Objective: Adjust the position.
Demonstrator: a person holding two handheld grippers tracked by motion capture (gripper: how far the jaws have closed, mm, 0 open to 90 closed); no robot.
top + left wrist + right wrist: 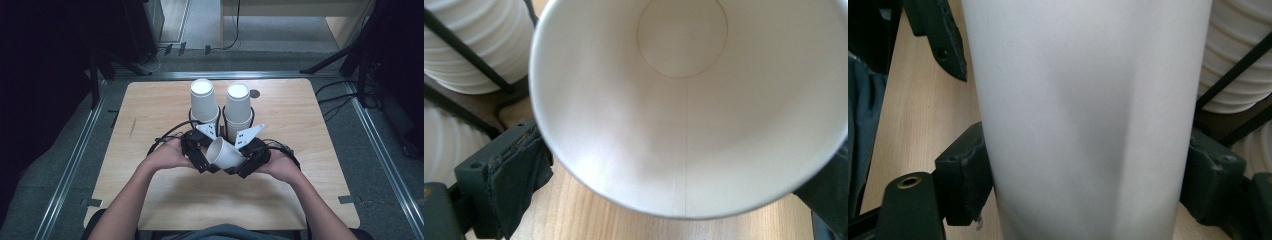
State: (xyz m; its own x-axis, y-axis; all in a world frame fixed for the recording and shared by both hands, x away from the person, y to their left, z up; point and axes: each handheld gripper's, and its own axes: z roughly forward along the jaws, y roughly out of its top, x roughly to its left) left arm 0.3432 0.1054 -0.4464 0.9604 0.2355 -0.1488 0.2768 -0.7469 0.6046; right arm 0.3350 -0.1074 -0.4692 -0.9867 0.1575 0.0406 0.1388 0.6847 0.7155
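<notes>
A: Your table carries two stacks of cups, upside down in wire holders at the far side.

B: And the loose cup?

A: It lies sideways between your hands, above the table (already off a stack, I'd judge). Your right gripper squeezes its wall; your left gripper stands wide around its rim. Placing it is left.

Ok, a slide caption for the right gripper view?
Right gripper clamps a white paper cup by its wall above the wooden table.
</notes>
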